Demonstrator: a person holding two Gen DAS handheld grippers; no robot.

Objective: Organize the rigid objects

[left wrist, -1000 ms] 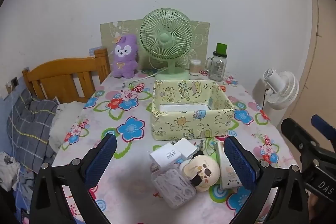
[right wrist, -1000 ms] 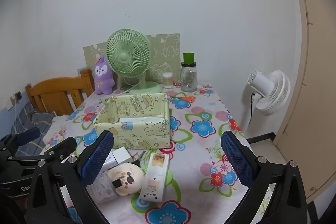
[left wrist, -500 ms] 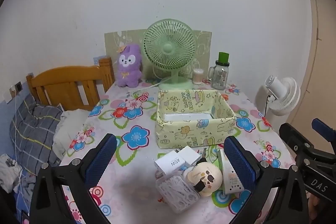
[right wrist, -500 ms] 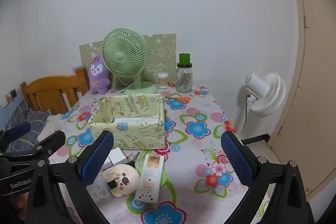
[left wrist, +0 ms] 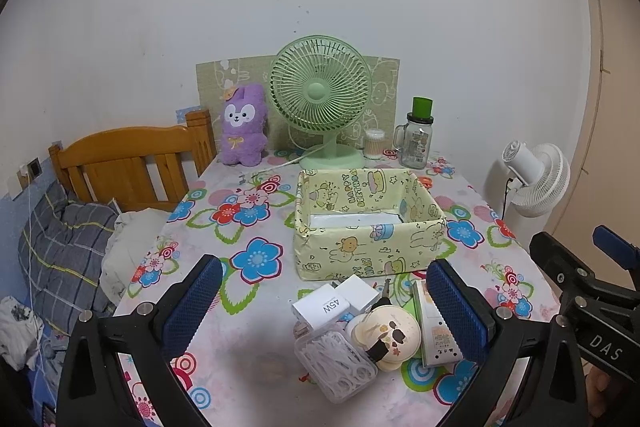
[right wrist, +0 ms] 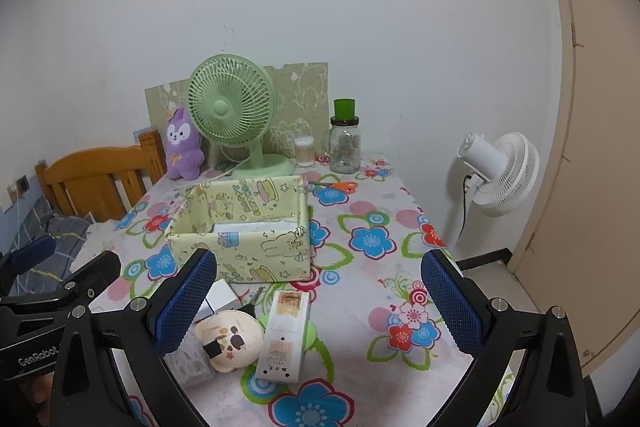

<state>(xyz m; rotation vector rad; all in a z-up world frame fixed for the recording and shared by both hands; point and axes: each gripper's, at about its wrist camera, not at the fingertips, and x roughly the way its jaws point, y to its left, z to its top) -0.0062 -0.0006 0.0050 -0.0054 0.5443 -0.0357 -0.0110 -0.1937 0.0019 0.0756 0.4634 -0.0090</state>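
Note:
A yellow cartoon-print box (left wrist: 368, 227) stands open on the flowered table (left wrist: 240, 327); it also shows in the right wrist view (right wrist: 244, 235). In front of it lies a pile: white charger boxes (left wrist: 326, 305), a clear case of white bits (left wrist: 336, 365), a round cream compact (left wrist: 386, 337) (right wrist: 230, 341) and a long white packet (left wrist: 436, 331) (right wrist: 286, 335). My left gripper (left wrist: 324, 307) is open and empty above the pile. My right gripper (right wrist: 318, 301) is open and empty, also above the pile.
At the table's back stand a green fan (left wrist: 320, 95), a purple plush (left wrist: 244, 125), a glass jar with green lid (left wrist: 418, 139) and a cotton-swab tub (left wrist: 374, 143). Orange scissors (right wrist: 340, 185) lie behind the box. A wooden bed frame (left wrist: 128, 163) is left; a white floor fan (right wrist: 500, 173) right.
Both grippers have drawn back and risen a little, so the table and box look farther away. Both stay open. The objects have not moved.

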